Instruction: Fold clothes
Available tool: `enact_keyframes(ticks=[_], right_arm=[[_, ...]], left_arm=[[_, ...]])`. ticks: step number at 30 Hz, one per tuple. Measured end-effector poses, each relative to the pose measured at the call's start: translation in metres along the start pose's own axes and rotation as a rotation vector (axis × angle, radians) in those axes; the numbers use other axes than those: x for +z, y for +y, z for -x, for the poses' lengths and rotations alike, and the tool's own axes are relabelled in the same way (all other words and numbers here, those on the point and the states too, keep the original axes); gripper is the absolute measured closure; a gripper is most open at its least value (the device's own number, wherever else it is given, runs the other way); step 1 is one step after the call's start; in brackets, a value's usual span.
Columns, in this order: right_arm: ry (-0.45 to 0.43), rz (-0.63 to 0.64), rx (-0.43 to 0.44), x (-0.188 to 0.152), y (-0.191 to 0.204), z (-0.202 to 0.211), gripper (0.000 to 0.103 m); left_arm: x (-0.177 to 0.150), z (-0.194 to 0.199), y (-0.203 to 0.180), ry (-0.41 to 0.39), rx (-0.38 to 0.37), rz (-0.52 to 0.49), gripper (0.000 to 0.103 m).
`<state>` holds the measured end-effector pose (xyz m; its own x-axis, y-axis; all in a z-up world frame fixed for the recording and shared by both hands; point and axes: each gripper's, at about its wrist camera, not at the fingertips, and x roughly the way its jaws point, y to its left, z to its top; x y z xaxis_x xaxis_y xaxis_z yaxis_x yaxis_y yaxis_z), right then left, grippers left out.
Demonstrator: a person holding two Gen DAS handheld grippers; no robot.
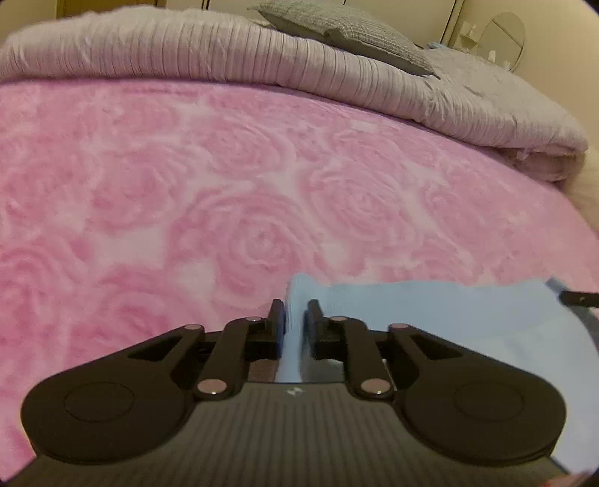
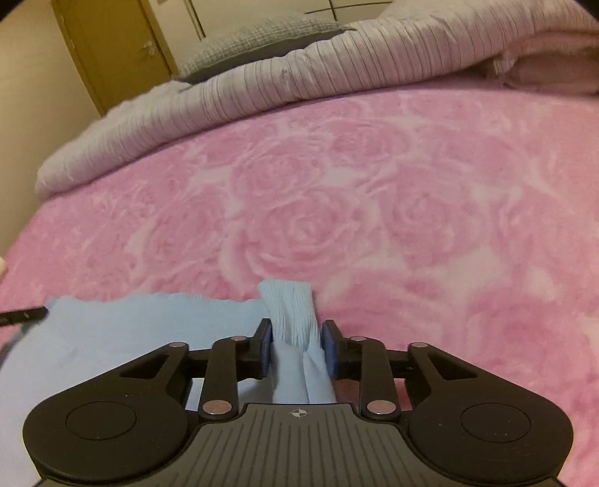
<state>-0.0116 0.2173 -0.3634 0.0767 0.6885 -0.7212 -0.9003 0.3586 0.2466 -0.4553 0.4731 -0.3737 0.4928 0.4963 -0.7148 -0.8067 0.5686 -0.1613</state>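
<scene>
A light blue garment (image 1: pixel 430 311) is held between both grippers above a pink rose-patterned blanket (image 1: pixel 224 194). My left gripper (image 1: pixel 295 312) is shut on the garment's left edge, with a bunch of fabric poking up between the fingers. My right gripper (image 2: pixel 294 333) is shut on the garment's right edge (image 2: pixel 288 303). The cloth (image 2: pixel 149 326) stretches between the two grippers. The tip of the other gripper shows at the right edge of the left wrist view (image 1: pixel 578 298) and at the left edge of the right wrist view (image 2: pixel 22 314).
A folded lilac ribbed duvet (image 1: pixel 262 52) lies across the far side of the bed, with a grey pillow (image 1: pixel 344 30) on it. A wooden door (image 2: pixel 112 48) stands beyond the bed's left corner. The pink blanket (image 2: pixel 374 209) spreads ahead of both grippers.
</scene>
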Motion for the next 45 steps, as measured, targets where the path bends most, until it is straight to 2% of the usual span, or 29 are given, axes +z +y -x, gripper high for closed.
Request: enact_keyframes(ticks=[2,3,5,6,8,10,13,15,16,18,20,22,23,26,27,29,31,34,36,40,42,45], right_arm=[[-0.029,0.024,-0.095,0.003,0.005,0.013,0.046],[-0.055,0.036,-0.153,0.004,0.008,0.023,0.045],[-0.104,0.039,-0.201,0.002,0.016,0.048,0.045],[-0.135,0.036,-0.206,0.0,0.022,0.063,0.045],[-0.184,0.035,-0.08,-0.015,0.037,0.088,0.045],[-0.164,0.079,0.037,-0.035,0.063,0.097,0.045],[-0.099,0.188,0.157,-0.068,0.103,0.092,0.046],[-0.045,0.241,0.16,-0.088,0.115,0.082,0.046],[-0.033,0.262,0.126,-0.094,0.115,0.079,0.046],[-0.055,0.303,-0.067,-0.105,0.103,0.077,0.045],[-0.055,0.245,-0.127,-0.104,0.088,0.088,0.045],[-0.054,0.184,-0.181,-0.102,0.072,0.099,0.045],[-0.054,0.153,-0.208,-0.102,0.064,0.104,0.045],[-0.133,0.071,-0.184,-0.105,0.064,0.139,0.045],[-0.16,0.043,-0.175,-0.106,0.064,0.15,0.045],[-0.181,0.017,-0.115,-0.115,0.073,0.165,0.045],[-0.168,0.036,-0.079,-0.126,0.083,0.17,0.045],[-0.116,0.033,-0.108,-0.151,0.084,0.16,0.045],[-0.1,0.025,-0.129,-0.16,0.084,0.16,0.045],[-0.099,-0.001,-0.173,-0.158,0.093,0.182,0.045],[-0.111,-0.022,-0.177,-0.16,0.098,0.194,0.045],[-0.072,-0.079,-0.154,-0.175,0.104,0.207,0.045]], left_arm=[[0.004,0.016,-0.002,-0.025,0.108,-0.016,0.086],[0.005,0.026,-0.002,-0.037,0.161,-0.019,0.09],[0.004,0.053,-0.002,-0.075,0.145,0.018,0.089],[-0.001,0.064,-0.007,-0.085,0.092,0.036,0.089],[-0.013,0.087,-0.02,-0.095,-0.049,0.066,0.089],[-0.031,0.098,-0.046,-0.087,-0.141,0.024,0.089],[-0.061,0.098,-0.076,-0.066,-0.172,-0.059,0.088],[-0.074,0.094,-0.078,-0.062,-0.095,-0.087,0.088],[-0.079,0.092,-0.071,-0.061,-0.027,-0.085,0.088],[-0.088,0.091,-0.046,-0.048,0.069,-0.051,0.088],[-0.098,0.1,-0.017,-0.038,0.046,0.038,0.099],[-0.104,0.114,0.006,-0.027,-0.002,0.138,0.1],[-0.105,0.123,0.009,-0.031,0.003,0.153,0.1],[-0.107,0.156,-0.004,-0.08,0.068,0.125,0.096],[-0.109,0.166,-0.011,-0.101,0.067,0.118,0.094],[-0.117,0.18,-0.028,-0.11,0.016,0.12,0.093],[-0.128,0.186,-0.043,-0.091,-0.037,0.115,0.089],[-0.153,0.171,-0.052,0.001,0.019,0.119,0.087],[-0.164,0.175,-0.053,-0.009,0.032,0.141,0.087],[-0.159,0.197,-0.065,0.007,0.081,0.131,0.085],[-0.157,0.209,-0.075,0.015,0.106,0.122,0.081],[-0.165,0.222,-0.091,0.05,0.111,0.107,0.078]])
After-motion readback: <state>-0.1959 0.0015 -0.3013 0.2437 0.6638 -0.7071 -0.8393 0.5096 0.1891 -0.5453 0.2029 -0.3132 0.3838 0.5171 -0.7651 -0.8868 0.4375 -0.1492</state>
